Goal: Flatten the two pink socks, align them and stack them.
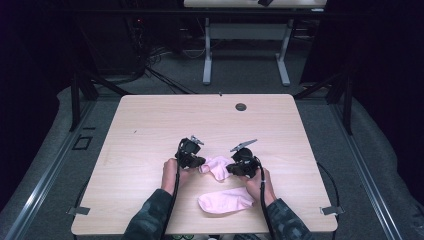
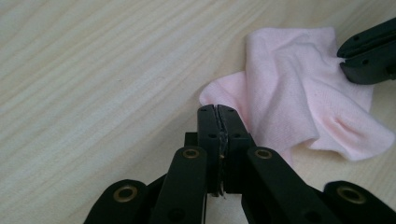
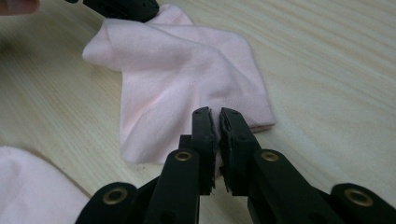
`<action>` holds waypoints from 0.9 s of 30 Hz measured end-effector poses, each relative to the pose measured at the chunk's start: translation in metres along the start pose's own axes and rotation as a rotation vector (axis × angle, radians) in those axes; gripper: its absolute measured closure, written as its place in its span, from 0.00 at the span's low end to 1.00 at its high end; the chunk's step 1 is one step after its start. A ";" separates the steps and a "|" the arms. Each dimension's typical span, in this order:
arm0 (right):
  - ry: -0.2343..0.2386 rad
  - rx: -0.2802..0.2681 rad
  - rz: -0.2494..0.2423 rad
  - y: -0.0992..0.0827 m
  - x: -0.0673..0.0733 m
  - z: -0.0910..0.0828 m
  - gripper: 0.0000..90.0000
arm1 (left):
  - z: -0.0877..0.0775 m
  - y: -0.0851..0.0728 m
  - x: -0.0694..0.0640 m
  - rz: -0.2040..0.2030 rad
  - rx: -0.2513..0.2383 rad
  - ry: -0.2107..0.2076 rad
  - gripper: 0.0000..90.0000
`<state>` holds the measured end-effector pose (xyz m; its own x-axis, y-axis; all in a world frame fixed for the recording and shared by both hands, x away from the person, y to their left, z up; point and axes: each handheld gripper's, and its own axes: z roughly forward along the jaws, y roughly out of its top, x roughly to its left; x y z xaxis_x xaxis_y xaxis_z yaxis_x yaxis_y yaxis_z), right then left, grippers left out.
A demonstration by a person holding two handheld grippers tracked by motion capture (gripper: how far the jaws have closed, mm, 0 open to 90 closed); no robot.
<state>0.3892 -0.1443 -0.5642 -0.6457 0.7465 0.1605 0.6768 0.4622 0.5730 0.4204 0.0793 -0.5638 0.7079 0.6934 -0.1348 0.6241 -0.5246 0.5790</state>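
Observation:
A crumpled pink sock (image 1: 216,166) lies on the pale wooden table (image 1: 150,130) between my two grippers. My left gripper (image 1: 200,164) is at its left end; in the left gripper view the jaws (image 2: 218,112) are pressed together on the sock's (image 2: 289,93) near edge. My right gripper (image 1: 231,167) is at the right end, and its jaws (image 3: 215,114) pinch the hem of the sock (image 3: 177,70). Each gripper view shows the other gripper's black tip on the far side of the fabric. A second pink sock (image 1: 226,201) lies flat nearer the front edge.
A round cable hole (image 1: 241,106) sits near the table's far edge. Bare wood spreads to the left, right and back of the socks. Behind the table stands another desk frame (image 1: 245,30) with cables on the floor.

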 end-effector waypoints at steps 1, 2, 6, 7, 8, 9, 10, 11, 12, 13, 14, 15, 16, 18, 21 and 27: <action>-0.005 -0.004 -0.004 -0.002 -0.001 -0.003 0.94 | -0.001 -0.001 0.000 -0.005 -0.006 -0.004 0.99; -0.001 -0.013 0.002 -0.003 -0.001 -0.005 0.94 | -0.003 -0.003 0.000 -0.011 -0.013 -0.008 0.99; -0.003 -0.020 -0.004 -0.009 -0.006 -0.018 0.94 | -0.014 -0.010 -0.005 -0.027 -0.050 -0.006 0.99; -0.005 -0.016 -0.009 -0.010 -0.009 -0.021 0.94 | -0.018 -0.013 -0.007 -0.033 -0.059 -0.005 0.99; -0.013 -0.017 -0.006 -0.012 -0.011 -0.025 0.94 | -0.020 -0.015 -0.008 -0.040 -0.065 -0.001 0.99; -0.012 -0.013 -0.003 -0.013 -0.013 -0.027 0.94 | -0.022 -0.017 -0.008 -0.039 -0.066 0.001 0.99; -0.017 -0.013 -0.003 -0.015 -0.014 -0.028 0.94 | -0.025 -0.020 -0.009 -0.050 -0.076 0.002 0.99; -0.028 -0.010 -0.009 -0.016 -0.017 -0.030 0.94 | -0.026 -0.021 -0.010 -0.052 -0.081 0.003 0.99; -0.030 -0.007 -0.010 -0.017 -0.019 -0.032 0.94 | -0.028 -0.024 -0.011 -0.056 -0.089 0.010 0.99; -0.031 0.002 -0.014 -0.018 -0.021 -0.033 0.94 | -0.029 -0.026 -0.011 -0.060 -0.096 0.010 0.99; -0.038 0.001 -0.014 -0.018 -0.023 -0.034 0.94 | -0.030 -0.029 -0.012 -0.068 -0.104 0.013 0.99; -0.036 -0.006 -0.014 -0.020 -0.024 -0.035 0.93 | -0.031 -0.031 -0.013 -0.076 -0.109 0.012 0.99; -0.039 0.001 -0.020 -0.020 -0.025 -0.036 0.93 | -0.032 -0.034 -0.014 -0.076 -0.108 0.012 0.98; -0.055 0.004 -0.030 -0.021 -0.026 -0.035 0.93 | -0.032 -0.039 -0.017 -0.081 -0.110 0.008 0.98; -0.086 0.026 -0.063 -0.020 -0.025 -0.030 0.90 | -0.031 -0.045 -0.021 -0.079 -0.090 -0.005 0.92; -0.104 -0.029 -0.037 -0.022 -0.029 -0.040 0.70 | -0.044 -0.053 -0.024 -0.093 -0.108 0.003 0.62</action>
<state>0.3792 -0.1957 -0.5492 -0.6291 0.7754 0.0553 0.6414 0.4775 0.6006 0.3558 0.1121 -0.5564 0.6477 0.7379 -0.1894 0.6474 -0.4021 0.6475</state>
